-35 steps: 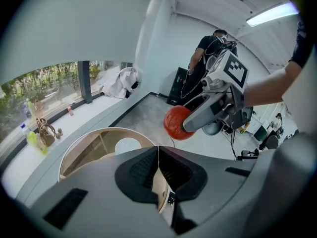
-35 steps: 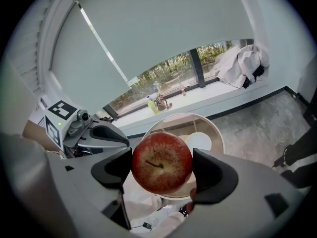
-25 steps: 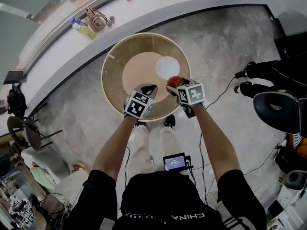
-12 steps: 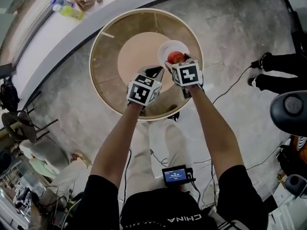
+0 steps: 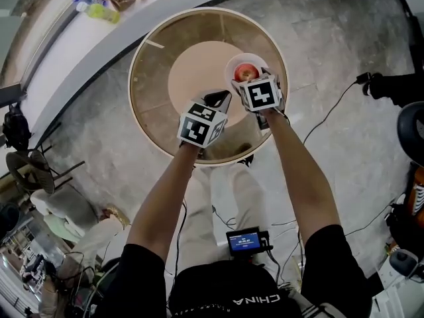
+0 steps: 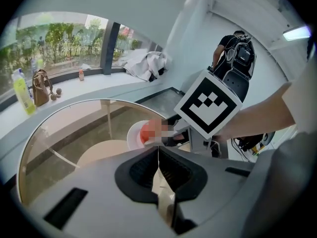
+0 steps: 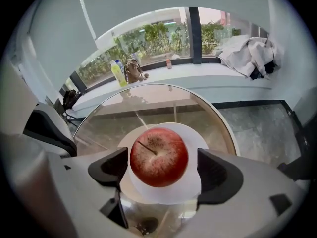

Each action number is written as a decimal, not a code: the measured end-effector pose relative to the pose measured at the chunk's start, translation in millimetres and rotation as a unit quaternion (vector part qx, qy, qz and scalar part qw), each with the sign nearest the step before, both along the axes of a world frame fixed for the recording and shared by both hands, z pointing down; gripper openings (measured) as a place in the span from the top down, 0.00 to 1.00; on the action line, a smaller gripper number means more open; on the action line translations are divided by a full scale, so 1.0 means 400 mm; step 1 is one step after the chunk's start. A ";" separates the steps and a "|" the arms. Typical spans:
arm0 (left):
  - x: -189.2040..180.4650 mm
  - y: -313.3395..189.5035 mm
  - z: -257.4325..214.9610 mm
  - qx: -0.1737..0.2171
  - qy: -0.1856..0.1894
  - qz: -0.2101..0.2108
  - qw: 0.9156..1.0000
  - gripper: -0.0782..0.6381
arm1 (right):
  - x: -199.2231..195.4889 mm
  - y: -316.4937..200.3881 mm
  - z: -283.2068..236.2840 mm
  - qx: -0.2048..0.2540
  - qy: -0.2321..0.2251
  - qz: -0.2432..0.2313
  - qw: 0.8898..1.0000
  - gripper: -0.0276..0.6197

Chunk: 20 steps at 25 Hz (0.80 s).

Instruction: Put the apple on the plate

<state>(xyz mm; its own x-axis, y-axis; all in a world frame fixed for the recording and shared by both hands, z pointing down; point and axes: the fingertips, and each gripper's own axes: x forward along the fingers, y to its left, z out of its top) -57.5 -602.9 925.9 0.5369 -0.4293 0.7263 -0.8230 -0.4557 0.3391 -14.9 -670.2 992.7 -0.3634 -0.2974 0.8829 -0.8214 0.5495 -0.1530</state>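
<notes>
Apple (image 7: 158, 156) sits stem-up on the white plate (image 7: 194, 140), right of centre on the round glass table (image 5: 151, 98). We note the right gripper (image 7: 159, 168) fingers opening around it, with a gap on its right side. Left gripper (image 6: 158, 168) fingers are together and empty. Grey stone floor (image 5: 331, 65). The far window ledge (image 7: 198, 71) carries a yellow bottle (image 7: 117, 75).

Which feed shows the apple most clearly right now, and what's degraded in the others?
Right gripper view: sharp and evenly lit, apple on the plate between the jaws of the right gripper, which are opening, pads clear of it; the edges warp. Left gripper view: a mosaic patch overlays the apple. Head view: strong fisheye bend, apple small.
</notes>
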 end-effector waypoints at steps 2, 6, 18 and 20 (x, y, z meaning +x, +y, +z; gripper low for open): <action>-0.009 0.008 -0.006 -0.005 -0.007 0.000 1.000 0.87 | 0.012 0.002 -0.007 0.001 0.002 0.004 1.000 0.32; -0.022 0.035 -0.065 -0.009 -0.011 0.005 1.000 0.87 | 0.045 0.030 -0.085 -0.002 0.004 0.018 1.000 0.32; 0.001 0.111 -0.450 0.024 0.004 0.029 0.999 0.87 | 0.014 0.169 -0.616 -0.026 -0.157 0.065 0.985 0.32; -0.009 0.151 -0.539 0.031 0.007 0.033 0.999 0.87 | 0.001 0.218 -0.731 -0.024 -0.186 0.071 0.980 0.32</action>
